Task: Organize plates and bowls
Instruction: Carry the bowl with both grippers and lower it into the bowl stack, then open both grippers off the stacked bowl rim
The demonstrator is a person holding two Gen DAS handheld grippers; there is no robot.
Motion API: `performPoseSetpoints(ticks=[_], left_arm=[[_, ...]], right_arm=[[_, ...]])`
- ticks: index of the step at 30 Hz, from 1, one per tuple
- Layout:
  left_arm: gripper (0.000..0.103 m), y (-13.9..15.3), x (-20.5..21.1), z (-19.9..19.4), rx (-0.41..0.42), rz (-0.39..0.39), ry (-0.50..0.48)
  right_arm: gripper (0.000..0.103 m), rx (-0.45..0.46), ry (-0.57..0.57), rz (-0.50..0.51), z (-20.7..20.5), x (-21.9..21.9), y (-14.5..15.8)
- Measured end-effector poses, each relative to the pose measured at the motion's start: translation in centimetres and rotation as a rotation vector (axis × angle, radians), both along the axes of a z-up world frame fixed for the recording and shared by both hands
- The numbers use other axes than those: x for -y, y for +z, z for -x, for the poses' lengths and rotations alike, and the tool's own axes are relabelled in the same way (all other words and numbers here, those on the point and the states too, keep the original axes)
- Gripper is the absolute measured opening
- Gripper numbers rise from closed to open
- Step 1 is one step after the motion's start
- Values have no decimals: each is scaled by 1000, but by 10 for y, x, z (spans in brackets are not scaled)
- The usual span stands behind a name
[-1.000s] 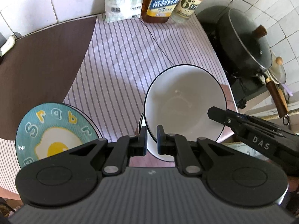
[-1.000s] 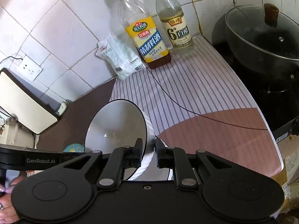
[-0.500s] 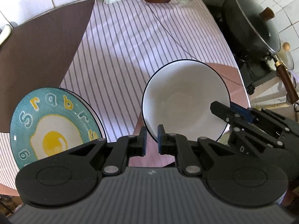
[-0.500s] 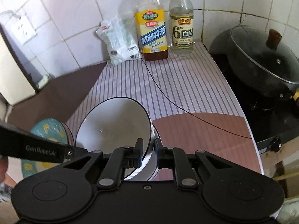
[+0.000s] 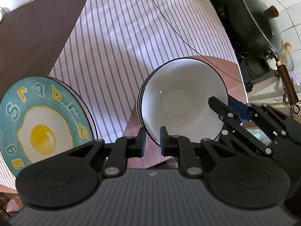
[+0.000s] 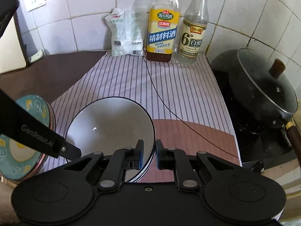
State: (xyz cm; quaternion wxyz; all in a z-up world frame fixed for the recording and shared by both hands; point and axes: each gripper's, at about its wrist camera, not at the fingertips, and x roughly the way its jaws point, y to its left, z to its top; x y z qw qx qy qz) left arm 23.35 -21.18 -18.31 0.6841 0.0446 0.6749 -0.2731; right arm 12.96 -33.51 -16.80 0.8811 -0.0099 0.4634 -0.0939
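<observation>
Your left tool [image 5: 152,141] is clenched on the near rim of the white bowl [image 5: 180,101], one finger inside the rim and one outside. Its jaws have just eased a little wider, with the rim still between them. Your right tool [image 6: 149,154] grips the same bowl's rim on its own side, fingers nearly closed with the rim between them; from the left camera it shows at the bowl's right edge [image 5: 227,105].

The bowl sits as the top one of a stack of bowls, just ahead of both tools, on the worktop [image 6: 169,98], partly on the striped cloth [image 5: 122,47] and partly on the bare brown surface. The rims of the bowls below show along its left side.

To the left of your left tool lies the egg plate [image 5: 43,120], apart from the bowls; from the right camera it tops a pile of plates [image 6: 24,143].

Far ahead of the tools stand two bottles [image 6: 161,26] and a bag [image 6: 126,32] against the tiled wall. To the right is a lidded wok [image 6: 263,90].
</observation>
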Motion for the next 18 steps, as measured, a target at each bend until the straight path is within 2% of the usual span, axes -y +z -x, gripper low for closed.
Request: performPoseSetpoints(ticks=[2,5,8,13,18], left_arm=[[15,1,-1,0,3,-3,7],[26,6,0,2,29,-22,13],[31,16,0,5,57,-20,23],[32,38,-5,19,120,-13,68],[32,65,-10,39,185,47,118]], right_arm=[[17,-6,8,11,1,-2,0],[17,2,18,-4,3,-1,3],[19,41,25,-35,5,5,7],[26,116,70,-109,17,18,21],[28,142,150,-212,35,36,30]])
